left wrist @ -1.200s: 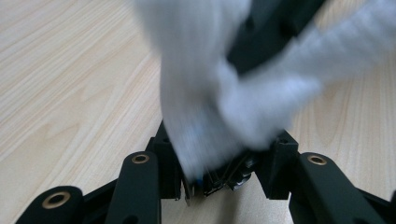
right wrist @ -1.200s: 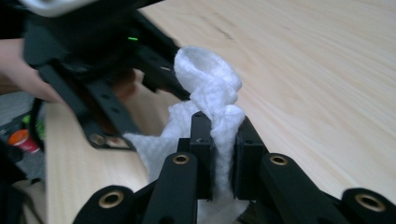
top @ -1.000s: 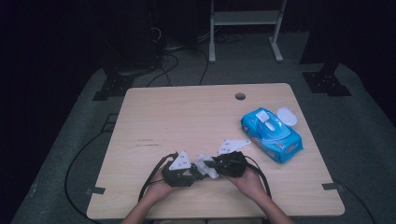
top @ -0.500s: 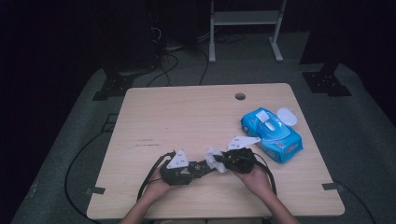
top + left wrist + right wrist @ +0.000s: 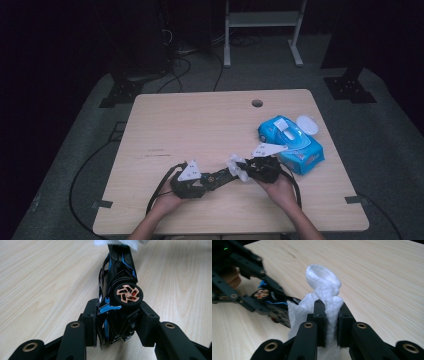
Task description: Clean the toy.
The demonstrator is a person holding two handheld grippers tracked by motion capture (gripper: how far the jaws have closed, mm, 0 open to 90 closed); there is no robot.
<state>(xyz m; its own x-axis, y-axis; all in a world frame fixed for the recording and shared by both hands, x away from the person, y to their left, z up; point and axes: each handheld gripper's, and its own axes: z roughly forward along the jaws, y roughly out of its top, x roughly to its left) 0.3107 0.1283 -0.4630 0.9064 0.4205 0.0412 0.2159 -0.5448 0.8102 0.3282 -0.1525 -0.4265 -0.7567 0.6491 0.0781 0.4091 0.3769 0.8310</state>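
A black toy car with blue trim and a copper-coloured wheel (image 5: 117, 287) is clamped between the jaws of my left gripper (image 5: 117, 322); it lies on its side, pointing away. In the high view the left gripper (image 5: 192, 180) sits near the table's front with the car (image 5: 220, 176) sticking out to the right. My right gripper (image 5: 329, 322) is shut on a crumpled white wipe (image 5: 323, 285). That wipe (image 5: 236, 165) touches the far end of the car, where the right gripper (image 5: 255, 170) meets it.
A blue pack of wet wipes (image 5: 290, 142) with its white lid flipped open lies at the right of the wooden table (image 5: 200, 125). A small round hole (image 5: 257, 103) is near the far edge. Cables trail off the front left.
Both grippers have shifted slightly right and further from the front edge. The wipe stays pressed against the car's end, rubbing along it.
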